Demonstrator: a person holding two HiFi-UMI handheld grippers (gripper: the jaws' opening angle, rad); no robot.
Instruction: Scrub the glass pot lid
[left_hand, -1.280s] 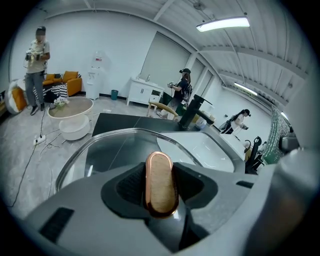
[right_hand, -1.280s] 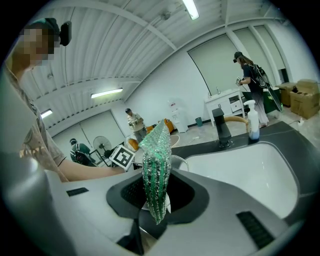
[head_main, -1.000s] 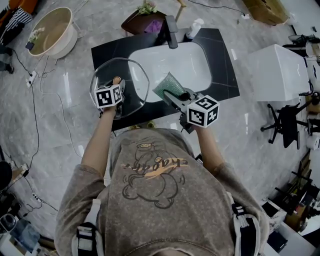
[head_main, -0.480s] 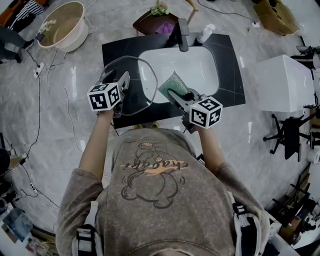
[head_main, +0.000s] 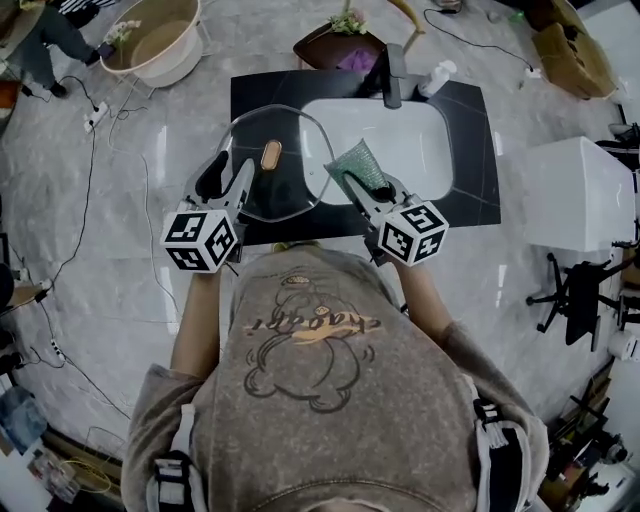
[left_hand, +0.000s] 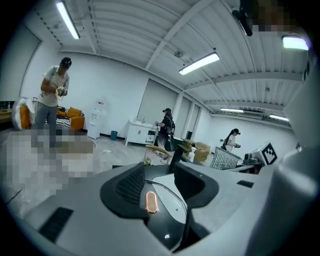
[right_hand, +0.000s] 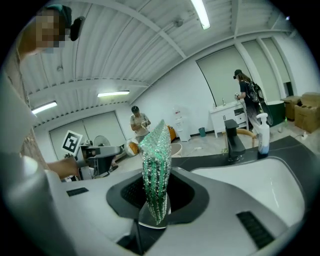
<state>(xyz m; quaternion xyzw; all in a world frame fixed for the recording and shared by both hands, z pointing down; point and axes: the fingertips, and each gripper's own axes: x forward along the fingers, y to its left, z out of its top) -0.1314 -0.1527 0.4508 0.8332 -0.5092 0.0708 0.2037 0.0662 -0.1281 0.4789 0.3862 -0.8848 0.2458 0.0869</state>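
Note:
The glass pot lid (head_main: 285, 170) hangs over the black counter's left part, its copper knob (head_main: 270, 154) showing through the glass. My left gripper (head_main: 228, 175) is shut on the lid's near rim; its jaws have just been closing, with the rim between them. In the left gripper view the knob (left_hand: 151, 202) shows between the fingers (left_hand: 127, 187). My right gripper (head_main: 362, 190) is shut on a green scouring pad (head_main: 355, 163), which stands upright (right_hand: 156, 165) just right of the lid, over the sink's near edge.
The white sink (head_main: 420, 150) sits in a black counter (head_main: 475, 160) with a black faucet (head_main: 393, 72) and a soap bottle (head_main: 437, 75) behind it. On the floor are a beige basin (head_main: 160, 40) far left, cables and a white cabinet (head_main: 580, 190). People stand far off.
My left gripper has risen toward the camera with the lid, which now lies flatter with its copper knob in sight. The right gripper and pad have barely moved.

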